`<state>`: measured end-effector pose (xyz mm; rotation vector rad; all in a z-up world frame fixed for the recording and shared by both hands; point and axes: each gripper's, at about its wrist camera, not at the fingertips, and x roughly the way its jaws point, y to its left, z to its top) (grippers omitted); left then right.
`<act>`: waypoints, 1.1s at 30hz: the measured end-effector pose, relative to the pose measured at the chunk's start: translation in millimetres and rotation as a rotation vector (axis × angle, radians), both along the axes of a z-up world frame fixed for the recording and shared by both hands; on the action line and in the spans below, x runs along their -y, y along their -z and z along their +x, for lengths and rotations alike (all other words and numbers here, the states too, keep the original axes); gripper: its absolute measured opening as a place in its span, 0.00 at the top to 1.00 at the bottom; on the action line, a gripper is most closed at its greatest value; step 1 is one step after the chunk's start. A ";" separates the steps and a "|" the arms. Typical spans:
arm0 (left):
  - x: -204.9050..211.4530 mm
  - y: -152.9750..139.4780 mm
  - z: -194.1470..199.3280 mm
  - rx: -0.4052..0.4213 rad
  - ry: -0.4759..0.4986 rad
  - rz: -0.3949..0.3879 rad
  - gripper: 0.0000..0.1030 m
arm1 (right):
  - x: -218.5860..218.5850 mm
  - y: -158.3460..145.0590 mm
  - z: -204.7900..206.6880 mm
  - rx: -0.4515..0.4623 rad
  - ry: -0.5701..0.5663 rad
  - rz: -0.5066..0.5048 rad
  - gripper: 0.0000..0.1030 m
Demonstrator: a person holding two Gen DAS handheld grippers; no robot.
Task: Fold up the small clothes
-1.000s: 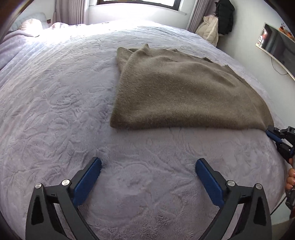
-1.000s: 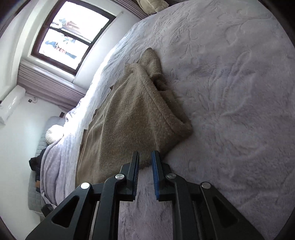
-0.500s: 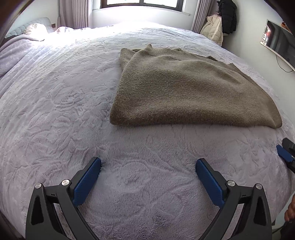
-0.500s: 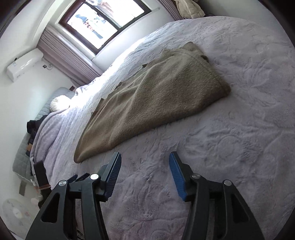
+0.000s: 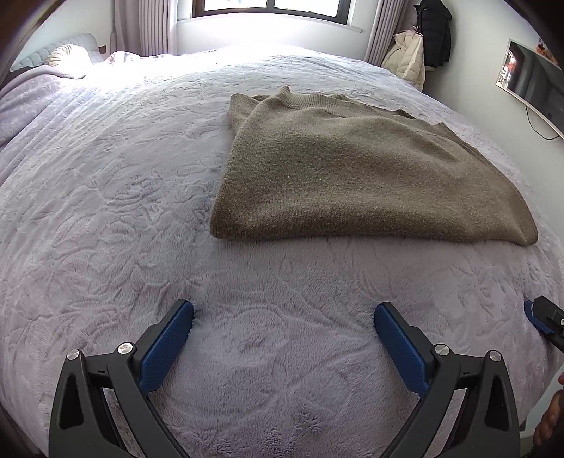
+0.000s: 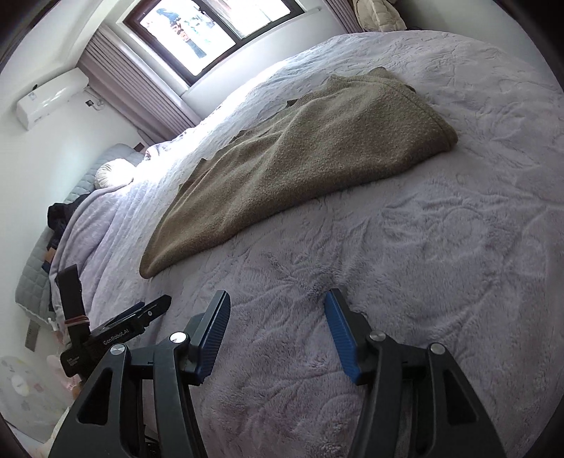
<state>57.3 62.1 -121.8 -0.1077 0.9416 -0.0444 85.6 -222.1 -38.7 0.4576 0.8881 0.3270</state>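
The brown knitted sweater (image 5: 359, 169) lies folded on the bed (image 5: 116, 197), which is covered by a pale lilac plush bedspread with an embossed pattern. The sweater sits flat toward the far right part of the bed surface, its ribbed collar at the far edge and its folded lower edge nearest the claws. No claw touches it.

Left claw (image 5: 283, 319): jaws spread wide, nothing between them. The blue-padded fingers (image 5: 165, 347) hover over bare bedspread, near the front edge of the bed, well apart from the sweater's near edge.

Right claw (image 6: 276, 313): jaws spread, nothing between them. Its blue pads (image 6: 340, 333) hang over bare bedspread, to the right of the left claw. The sweater lies beyond it, farther along the bed, with a strip of bedspread between the tips and the cloth. In the left wrist view, only a tip of the right claw shows at the right border, beside the bed edge; part of a hand (image 5: 548, 422) appears at the lower right corner.

Surroundings: a window (image 5: 268, 7) with curtains stands at the far side of the room. Coats (image 5: 419, 45) hang at the far right corner. A wall-mounted screen (image 5: 532, 84) is on the right wall. An air conditioner unit (image 6: 53, 95) is fixed high on the wall beside the window. A pillow (image 5: 67, 58) lies at the far left end of the bed.
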 end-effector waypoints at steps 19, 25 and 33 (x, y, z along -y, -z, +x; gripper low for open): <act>-4.8 -3.7 2.9 -0.034 -0.014 -0.047 0.01 | 2.2 9.7 1.8 -0.001 0.006 -0.010 0.39; -13.5 -16.0 -0.4 -0.011 0.009 -0.198 0.01 | -0.1 11.4 1.0 0.003 0.005 -0.017 0.39; -4.9 -28.3 10.2 0.038 0.078 -0.388 0.01 | -3.1 11.5 1.3 0.005 0.001 -0.030 0.39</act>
